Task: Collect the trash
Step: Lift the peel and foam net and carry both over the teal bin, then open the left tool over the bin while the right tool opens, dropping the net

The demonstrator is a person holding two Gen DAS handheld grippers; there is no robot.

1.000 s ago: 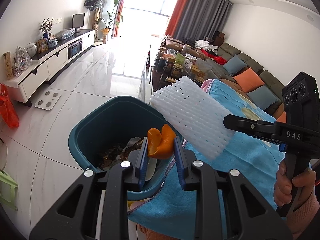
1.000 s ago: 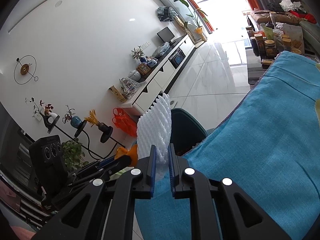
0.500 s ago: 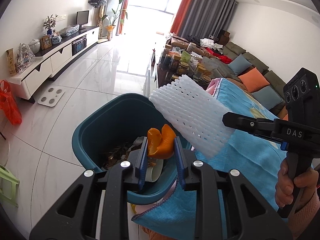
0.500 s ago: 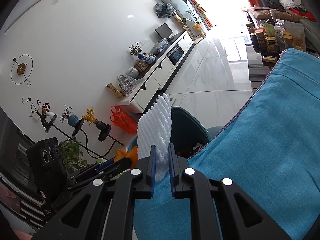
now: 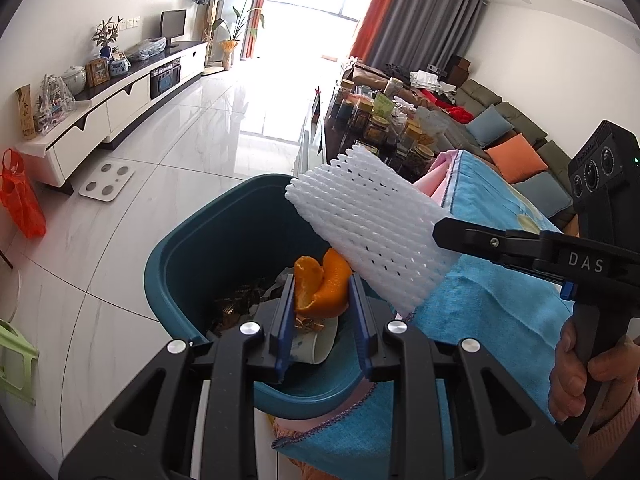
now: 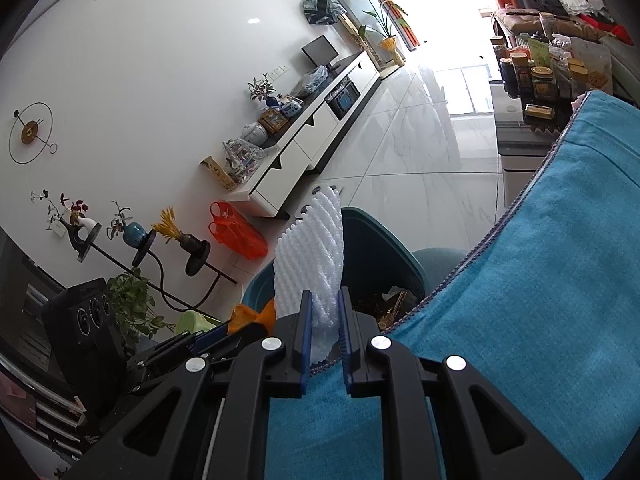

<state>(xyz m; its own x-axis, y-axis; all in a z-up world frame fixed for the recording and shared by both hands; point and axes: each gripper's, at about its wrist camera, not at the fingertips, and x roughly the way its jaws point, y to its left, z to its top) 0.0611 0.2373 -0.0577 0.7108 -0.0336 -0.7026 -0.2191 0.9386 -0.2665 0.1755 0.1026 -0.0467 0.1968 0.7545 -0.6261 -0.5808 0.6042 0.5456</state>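
A piece of orange peel [image 5: 320, 287] is pinched between the blue pads of my left gripper [image 5: 322, 300], which is shut on it above the open teal trash bin [image 5: 188, 240]. Scraps and a paper cup lie inside the bin. My right gripper [image 6: 324, 312] is shut on a white foam fruit net [image 6: 312, 256], which sticks up over the bin's rim [image 6: 384, 240]. In the left wrist view the same foam net [image 5: 368, 236] hangs from the right gripper's fingers [image 5: 472, 236], just right of the peel. In the right wrist view the peel [image 6: 252, 316] shows at lower left.
A blue towel [image 6: 520, 300] covers the table edge beside the bin. Jars crowd a low table [image 5: 384, 128] behind. A white TV cabinet [image 5: 120, 100] lines the left wall, with an orange bag [image 5: 20, 200] and a floor scale [image 5: 106, 182] near it. A sofa [image 5: 512, 148] stands far right.
Both grippers have drifted closer over the bin, which now sits larger and more central in the left wrist view. Peel and foam net stay gripped.
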